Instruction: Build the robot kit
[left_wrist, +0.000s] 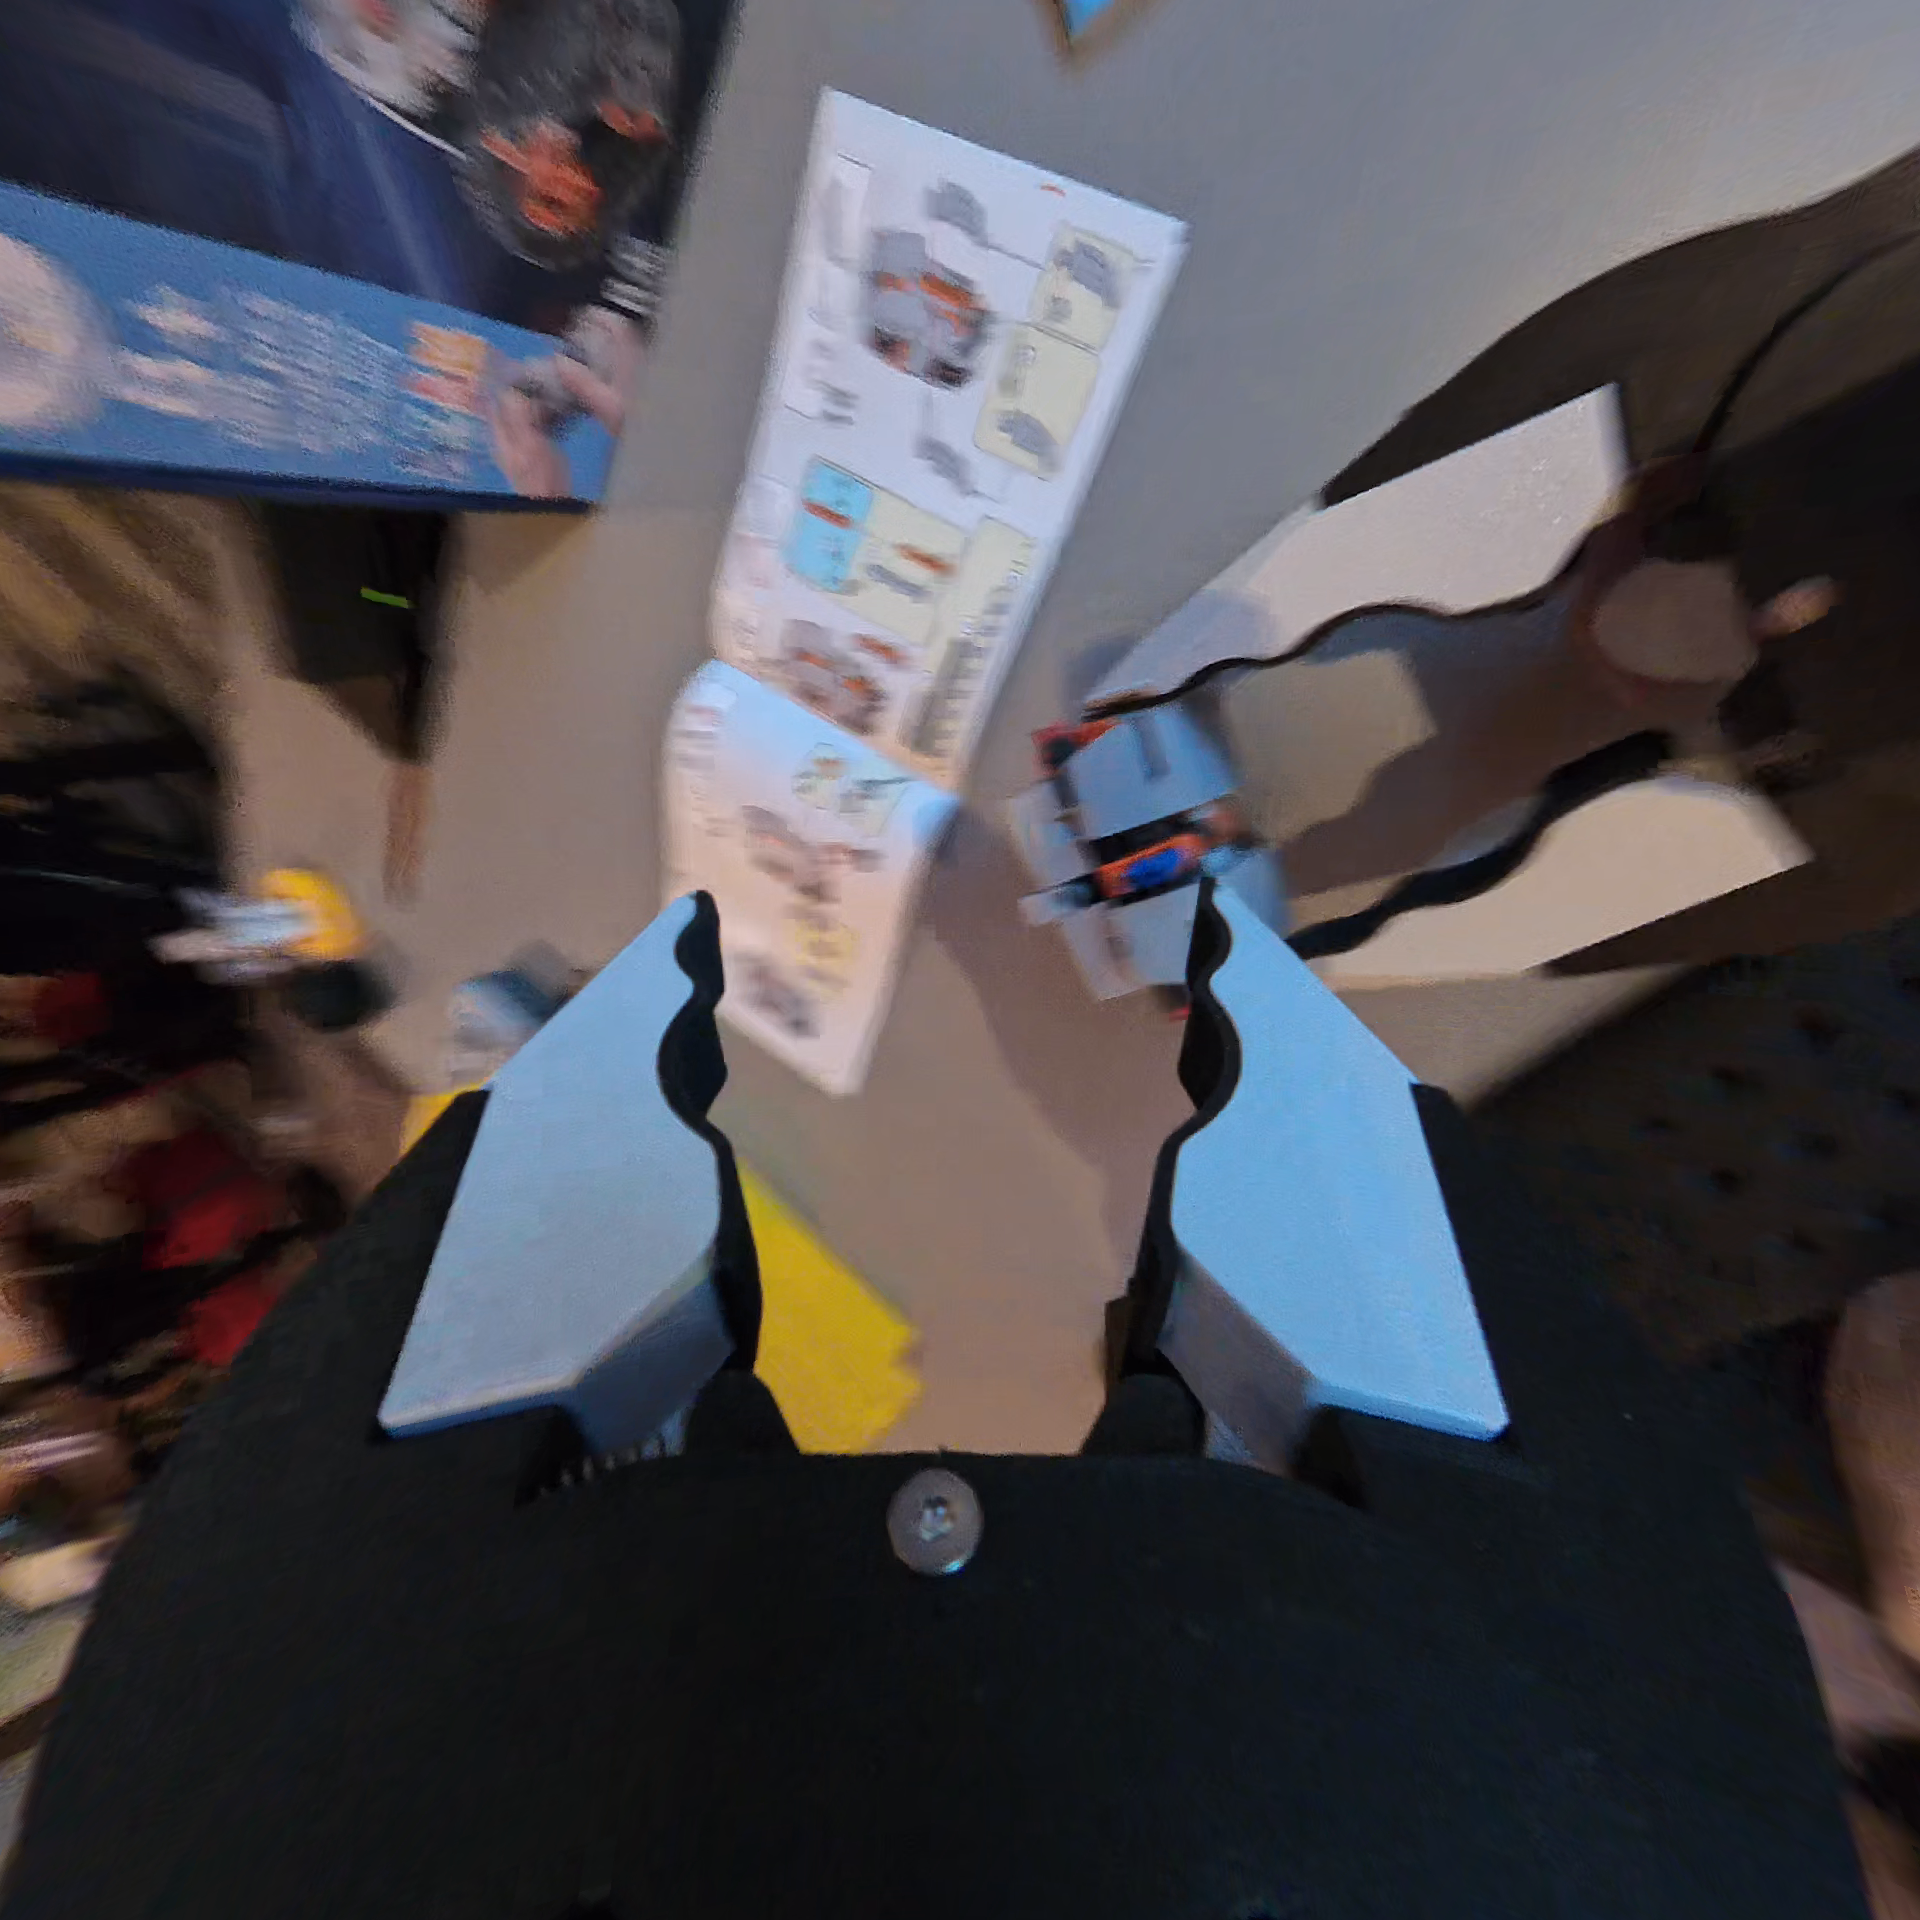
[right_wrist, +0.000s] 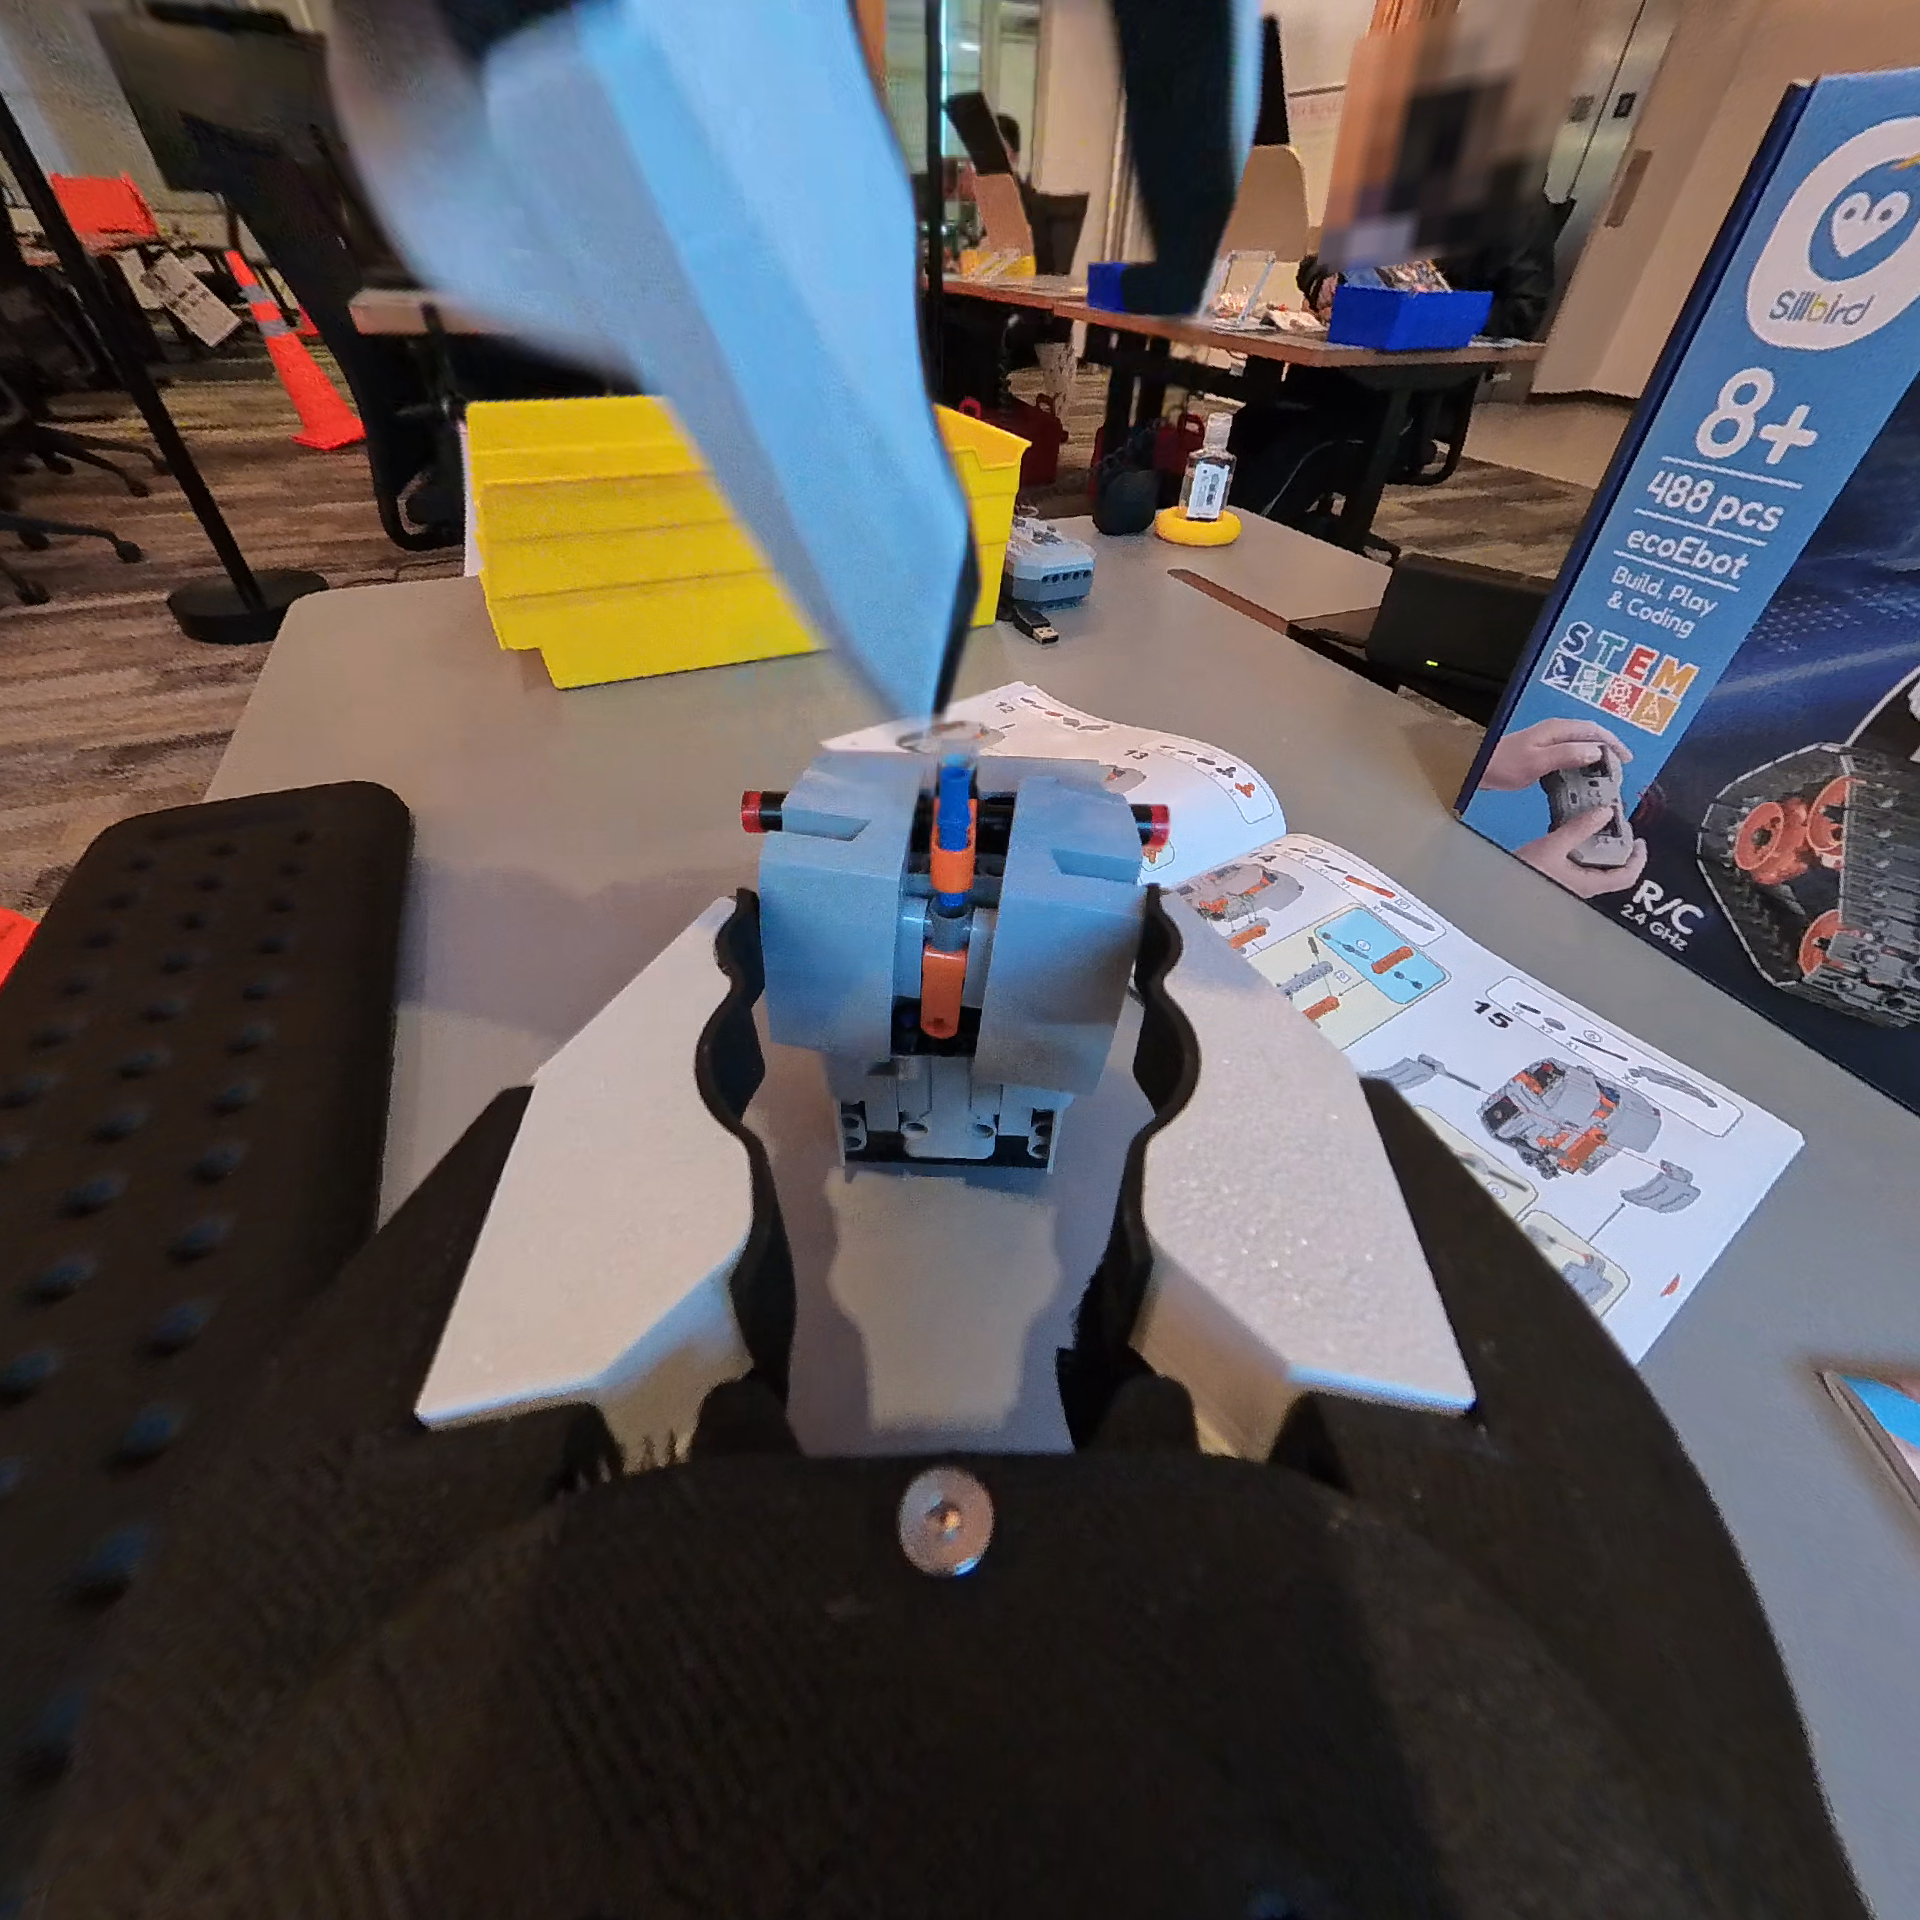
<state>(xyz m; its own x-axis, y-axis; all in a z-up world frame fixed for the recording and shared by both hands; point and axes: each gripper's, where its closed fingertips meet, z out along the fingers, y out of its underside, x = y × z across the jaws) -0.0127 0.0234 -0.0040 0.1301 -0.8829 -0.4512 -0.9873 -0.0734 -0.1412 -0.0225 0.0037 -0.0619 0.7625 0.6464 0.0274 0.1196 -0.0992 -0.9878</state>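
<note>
Right claw (right_wrist: 940, 997) grips grey brick model (right_wrist: 940, 966), blue-orange core

Open-plan office workspace, carpeted floor (right_wrist: 125, 665), desks (right_wrist: 1299, 348), office chairs (right_wrist: 62, 499), orange traffic cone (right_wrist: 301, 364)

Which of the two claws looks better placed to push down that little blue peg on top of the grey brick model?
Probably the left gripper: it hangs open above the grey brick model, while the right gripper is shut on the model's sides.
</note>
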